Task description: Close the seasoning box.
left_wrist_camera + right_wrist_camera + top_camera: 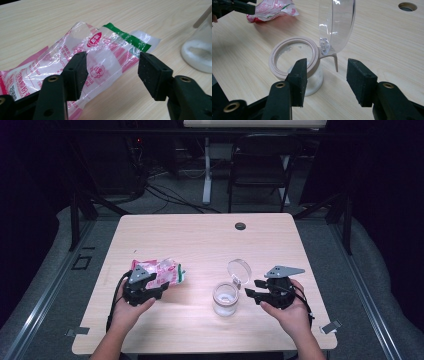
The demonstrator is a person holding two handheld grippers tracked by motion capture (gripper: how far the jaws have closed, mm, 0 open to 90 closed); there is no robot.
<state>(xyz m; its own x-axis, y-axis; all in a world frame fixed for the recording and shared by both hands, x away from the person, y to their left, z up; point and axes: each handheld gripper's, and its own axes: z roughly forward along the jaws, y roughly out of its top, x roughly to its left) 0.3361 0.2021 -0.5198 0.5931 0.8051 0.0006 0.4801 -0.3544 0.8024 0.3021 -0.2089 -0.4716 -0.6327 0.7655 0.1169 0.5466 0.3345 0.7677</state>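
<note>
Holding one gripper in each hand, you have two at the near half of the table (200, 227). Your left gripper (112, 72) has its jaws spread, one pad resting over the single plastic packet (100, 53), the other clear of it on bare wood; nothing is clamped. The packet lies flat at the left, just beyond that gripper; its long axis runs from the near left to the far right, with the green-banded end pointing toward the one glass jar (225, 299). Your right gripper (325, 80) also stands open, its jaws aimed left at the jar and apart from it. The jar stands upright near the table's middle, white powder in its base. Its one clear hinged lid (337, 23) is tipped up on the far right side of the beige rim. One round cable hole (240, 226) sits farthest off.
</note>
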